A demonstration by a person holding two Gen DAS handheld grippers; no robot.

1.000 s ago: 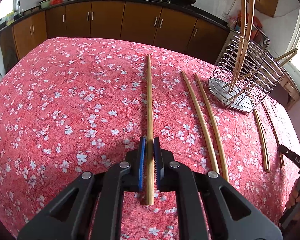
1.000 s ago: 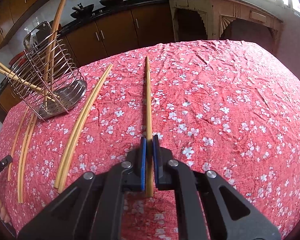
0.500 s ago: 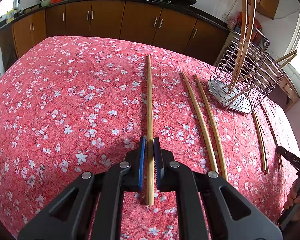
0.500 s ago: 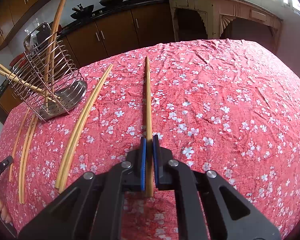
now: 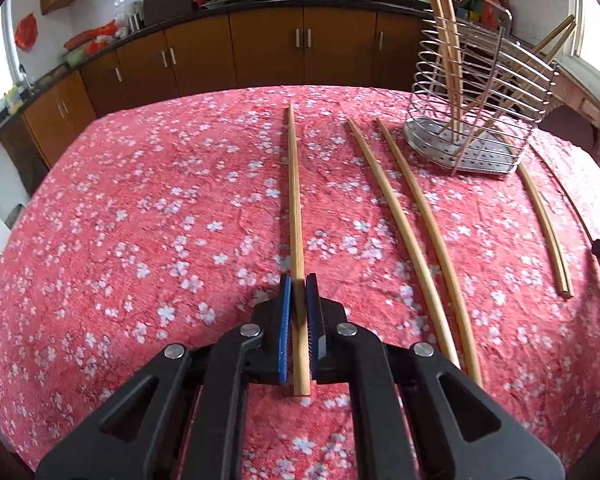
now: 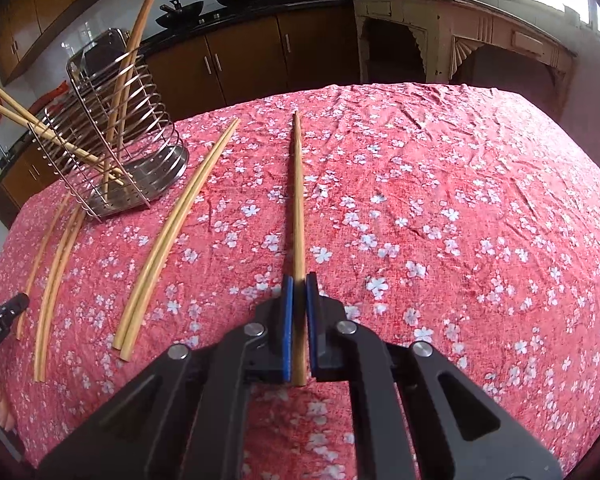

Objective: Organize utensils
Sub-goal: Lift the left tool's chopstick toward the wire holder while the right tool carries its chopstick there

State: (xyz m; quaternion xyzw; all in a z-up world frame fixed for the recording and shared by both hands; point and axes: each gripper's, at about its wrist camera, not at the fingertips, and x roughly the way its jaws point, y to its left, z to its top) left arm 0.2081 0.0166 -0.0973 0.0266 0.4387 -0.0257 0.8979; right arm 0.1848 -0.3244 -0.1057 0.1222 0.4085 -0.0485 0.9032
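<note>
Red tablecloth [image 6: 460, 200] right of chopstick [image 6: 298, 200] bare.

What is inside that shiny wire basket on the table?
Inside the wire basket stand long wooden chopsticks: two lean one way, two more poke out the other side. Their bottom tips rest on its holed metal floor, partly hidden by the wires.

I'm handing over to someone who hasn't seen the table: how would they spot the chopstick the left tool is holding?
Start at the steel wire utensil rack on the red floral tablecloth. Left of it, two pale chopsticks lie side by side. The held chopstick is further left, alone, darker, clamped between the left tool's blue pads.
</note>
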